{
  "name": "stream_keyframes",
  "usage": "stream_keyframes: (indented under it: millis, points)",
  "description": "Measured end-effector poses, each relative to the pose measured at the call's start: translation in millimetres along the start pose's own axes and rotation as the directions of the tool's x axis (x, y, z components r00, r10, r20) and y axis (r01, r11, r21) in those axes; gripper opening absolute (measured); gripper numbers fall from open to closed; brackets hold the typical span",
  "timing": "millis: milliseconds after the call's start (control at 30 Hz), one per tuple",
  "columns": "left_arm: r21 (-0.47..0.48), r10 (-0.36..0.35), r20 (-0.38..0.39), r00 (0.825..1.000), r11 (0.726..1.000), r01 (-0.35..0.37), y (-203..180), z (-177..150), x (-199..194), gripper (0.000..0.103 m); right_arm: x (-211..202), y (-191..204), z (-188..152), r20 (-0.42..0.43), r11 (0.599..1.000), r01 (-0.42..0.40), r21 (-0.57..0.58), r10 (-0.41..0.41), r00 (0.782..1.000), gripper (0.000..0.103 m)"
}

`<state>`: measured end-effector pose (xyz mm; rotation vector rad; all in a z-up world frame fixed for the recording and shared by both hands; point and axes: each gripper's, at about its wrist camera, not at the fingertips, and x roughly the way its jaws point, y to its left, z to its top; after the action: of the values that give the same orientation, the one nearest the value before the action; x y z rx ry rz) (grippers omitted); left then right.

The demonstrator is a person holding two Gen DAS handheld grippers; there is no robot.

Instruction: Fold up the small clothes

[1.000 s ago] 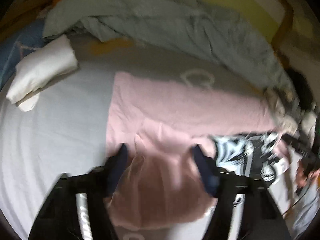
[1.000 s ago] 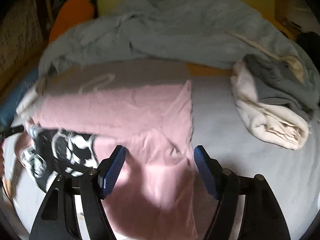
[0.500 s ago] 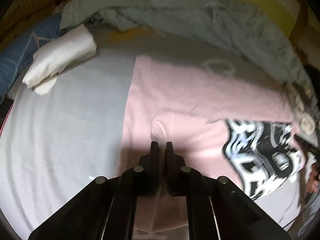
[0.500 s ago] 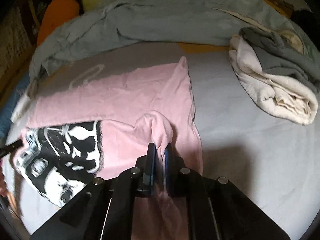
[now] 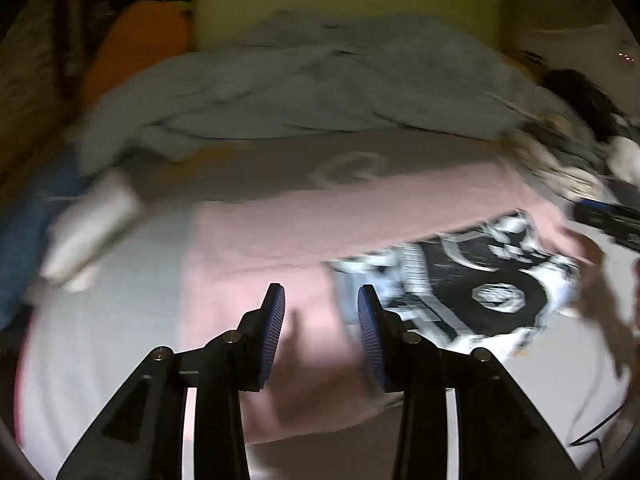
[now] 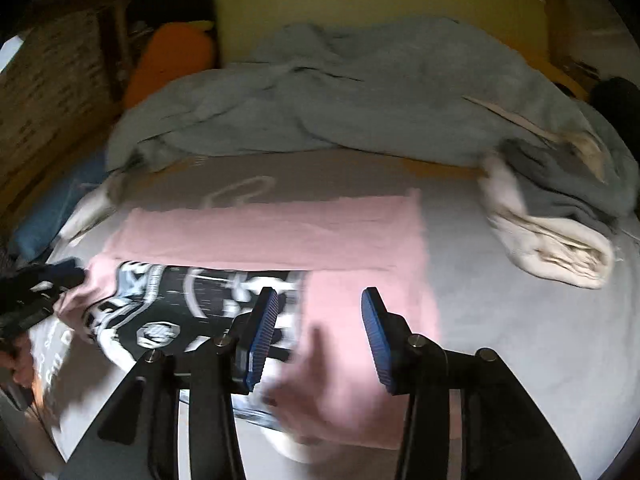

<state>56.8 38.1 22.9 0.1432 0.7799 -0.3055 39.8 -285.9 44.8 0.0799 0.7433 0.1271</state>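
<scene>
A pink T-shirt [image 5: 304, 236] [image 6: 280, 232] lies folded flat on the grey bed sheet, its black and white print [image 5: 472, 292] [image 6: 168, 304] facing up on the near fold. In the left wrist view my left gripper [image 5: 322, 312] hovers above the shirt's left part; its jaws are opening and nothing is between them. Over the shirt's right end, my right gripper [image 6: 318, 312] has its jaws opening too, with no cloth pinched. The right gripper's tip [image 5: 608, 224] shows at the right edge of the left wrist view. Both pictures are blurred by motion.
A crumpled grey-blue blanket [image 5: 320, 84] [image 6: 360, 96] fills the back of the bed. A rolled white cloth [image 5: 88, 232] lies left of the shirt. A folded cream and grey pile [image 6: 556, 216] lies to its right. An orange cushion [image 6: 172, 60] sits back left.
Both grippers pinched shut on the pink shirt's near edge half a second ago, carried it over into a fold, and have now let go and opened above the flat shirt.
</scene>
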Motion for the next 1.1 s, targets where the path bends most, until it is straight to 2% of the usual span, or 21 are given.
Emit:
stream_keyframes:
  millis: [67, 100, 167, 233, 333, 400, 467, 533, 633, 667, 700, 733, 767, 800, 833, 867, 900, 967, 1000, 1067, 1100]
  points:
    - [0.005, 0.025, -0.057, 0.998, 1.000, -0.025, -13.7, -2.7, 15.0, 0.037, 18.9, 11.3, -2.3, -0.069, 0.996, -0.090, 0.020, 0.092, 0.993, 0.045]
    - [-0.010, 0.008, -0.081, 0.997, 1.000, -0.009, -17.3, -7.3, 19.0, 0.037, 28.0, 14.5, -8.2, -0.116, 0.993, -0.115, 0.032, 0.118, 0.986, 0.045]
    - [-0.038, 0.000, -0.131, 0.991, 0.999, -0.005, -20.4, -18.6, 23.3, 0.039, 37.3, 16.0, -26.0, -0.203, 0.994, -0.105, 0.038, 0.110, 0.973, 0.045]
    - [-0.083, -0.024, -0.156, 0.987, 0.996, 0.011, -15.6, -32.9, 21.0, 0.039, 35.5, 11.4, -41.0, -0.254, 0.993, -0.117, 0.035, 0.122, 0.960, 0.045]
    - [-0.124, -0.032, -0.133, 0.991, 0.992, 0.015, -15.3, -53.5, 2.0, 0.039, 21.4, 5.8, -54.4, -0.263, 0.989, -0.136, 0.059, 0.147, 0.953, 0.045]
    - [-0.096, -0.014, -0.129, 0.992, 0.995, 0.001, -22.3, -62.9, -3.2, 0.039, 20.2, 5.1, -61.0, -0.267, 0.987, -0.140, 0.082, 0.158, 0.951, 0.045]
    - [-0.058, 0.009, -0.114, 0.993, 0.998, -0.015, -26.9, -65.1, -2.5, 0.039, 20.8, 11.0, -65.9, -0.274, 0.993, -0.117, 0.022, 0.119, 0.954, 0.045]
    - [-0.069, 0.001, -0.108, 0.994, 0.998, -0.009, -27.3, -65.5, -6.4, 0.038, 22.3, 23.1, -61.1, -0.294, 0.996, -0.082, -0.039, 0.067, 0.954, 0.046]
    - [-0.084, -0.020, -0.088, 0.996, 0.996, 0.013, -22.5, -58.4, -10.6, 0.038, 19.6, 22.9, -50.6, -0.309, 0.997, -0.077, 0.007, 0.076, 0.948, 0.046]
    - [-0.091, -0.036, -0.064, 0.997, 0.995, 0.030, -21.0, -52.9, -12.6, 0.039, 15.0, 18.9, -42.0, -0.278, 0.990, -0.128, 0.057, 0.139, 0.951, 0.046]
    - [-0.097, -0.043, -0.029, 0.999, 0.994, 0.040, -21.4, -44.3, -15.2, 0.039, 7.3, 13.8, -30.9, -0.210, 0.980, -0.175, 0.096, 0.192, 0.959, 0.046]
    - [-0.099, -0.045, 0.011, 0.999, 0.994, 0.046, -23.5, -36.0, -17.3, 0.042, 2.4, 11.8, -23.6, -0.164, 0.980, -0.174, 0.099, 0.188, 0.968, 0.046]
    - [-0.084, -0.056, 0.057, 0.997, 0.995, 0.061, -27.7, -24.5, -17.5, 0.049, -2.2, 10.5, -14.7, -0.106, 0.987, -0.140, 0.082, 0.149, 0.983, 0.047]
    - [-0.063, -0.042, 0.075, 0.996, 0.997, 0.047, -32.0, -16.0, -14.4, 0.053, -2.0, 10.8, -7.9, -0.068, 0.993, -0.105, 0.056, 0.109, 0.992, 0.048]
    - [-0.043, -0.010, 0.070, 0.998, 0.999, 0.013, -35.9, -7.8, -6.8, 0.054, 4.3, 10.2, -2.0, -0.051, 0.997, -0.076, 0.030, 0.078, 0.996, 0.048]
    - [-0.044, 0.002, 0.052, 0.999, 0.999, 0.000, -35.3, -3.9, 1.8, 0.054, 15.6, 7.1, 1.1, -0.071, 0.998, -0.059, 0.030, 0.061, 0.996, 0.048]
    - [-0.063, 0.011, 0.046, 0.999, 0.998, -0.008, -31.8, -2.2, 9.0, 0.054, 23.5, 4.1, 0.1, -0.095, 0.998, -0.046, 0.042, 0.050, 0.994, 0.048]
    - [-0.125, 0.089, 0.062, 0.994, 0.989, -0.081, -17.9, -5.1, 19.1, 0.054, 49.3, -13.3, -7.1, -0.167, 0.996, -0.011, 0.093, 0.027, 0.986, 0.048]
    - [-0.145, 0.107, 0.033, 0.994, 0.984, -0.102, -10.0, -5.6, 27.4, 0.054, 60.3, -22.8, -13.1, -0.201, 0.993, 0.008, 0.121, 0.017, 0.979, 0.044]
    - [-0.185, 0.096, -0.050, 0.994, 0.977, -0.104, 7.5, -11.0, 45.4, 0.054, 63.0, -35.4, -17.0, -0.196, 0.986, -0.010, 0.168, 0.044, 0.980, 0.036]
    - [-0.206, 0.078, -0.069, 0.995, 0.974, -0.090, 15.8, -16.9, 51.7, 0.054, 60.0, -36.9, -15.9, -0.186, 0.986, 0.011, 0.167, 0.021, 0.982, 0.036]
